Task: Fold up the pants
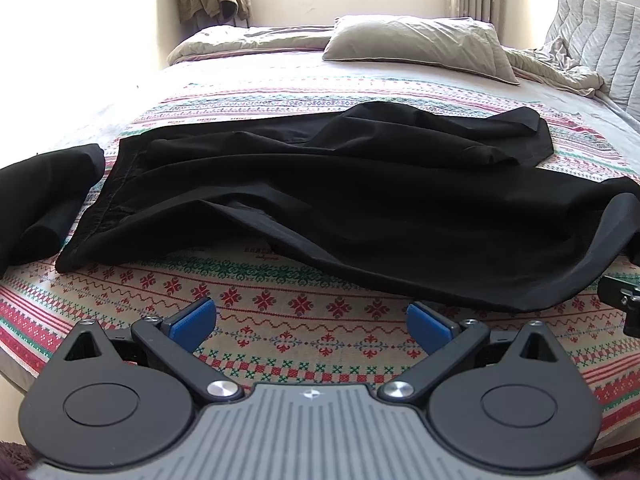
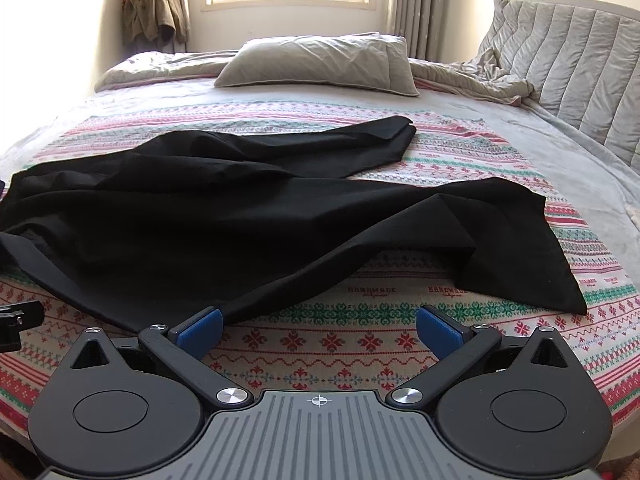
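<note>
Black pants (image 1: 320, 200) lie rumpled across the patterned blanket, waistband to the left and both legs running right. They also show in the right wrist view (image 2: 200, 216), with the near leg's hem (image 2: 532, 264) at the right and the far leg's hem (image 2: 392, 132) behind. My left gripper (image 1: 311, 324) is open and empty, just short of the pants' near edge. My right gripper (image 2: 319, 330) is open and empty, its left pad (image 2: 202, 332) close to the cloth's near edge.
A second black garment (image 1: 44, 196) lies folded at the left. The patterned blanket (image 1: 280, 316) covers the bed. A grey pillow (image 1: 416, 44), a crumpled duvet (image 2: 480, 76) and a quilted headboard (image 2: 568, 52) lie beyond.
</note>
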Action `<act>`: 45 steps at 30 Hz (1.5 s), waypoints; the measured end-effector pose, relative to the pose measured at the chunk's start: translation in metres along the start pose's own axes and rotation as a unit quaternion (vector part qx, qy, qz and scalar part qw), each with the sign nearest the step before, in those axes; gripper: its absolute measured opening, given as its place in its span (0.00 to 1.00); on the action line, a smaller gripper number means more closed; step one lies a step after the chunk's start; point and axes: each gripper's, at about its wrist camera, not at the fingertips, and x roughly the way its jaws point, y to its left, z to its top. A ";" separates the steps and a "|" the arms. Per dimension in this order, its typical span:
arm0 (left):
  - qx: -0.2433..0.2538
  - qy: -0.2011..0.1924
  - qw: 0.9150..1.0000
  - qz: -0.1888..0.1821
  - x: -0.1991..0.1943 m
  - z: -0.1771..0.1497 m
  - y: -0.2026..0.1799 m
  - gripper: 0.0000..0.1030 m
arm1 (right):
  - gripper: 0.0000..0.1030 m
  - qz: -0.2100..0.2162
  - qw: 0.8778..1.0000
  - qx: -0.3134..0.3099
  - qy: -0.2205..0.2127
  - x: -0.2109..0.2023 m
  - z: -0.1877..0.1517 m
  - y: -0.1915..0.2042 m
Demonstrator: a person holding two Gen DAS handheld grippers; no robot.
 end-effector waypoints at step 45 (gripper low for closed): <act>0.324 -0.137 0.929 -0.115 0.042 -0.010 0.079 0.66 | 0.95 -0.087 0.991 -0.019 0.099 0.067 -0.013 -0.200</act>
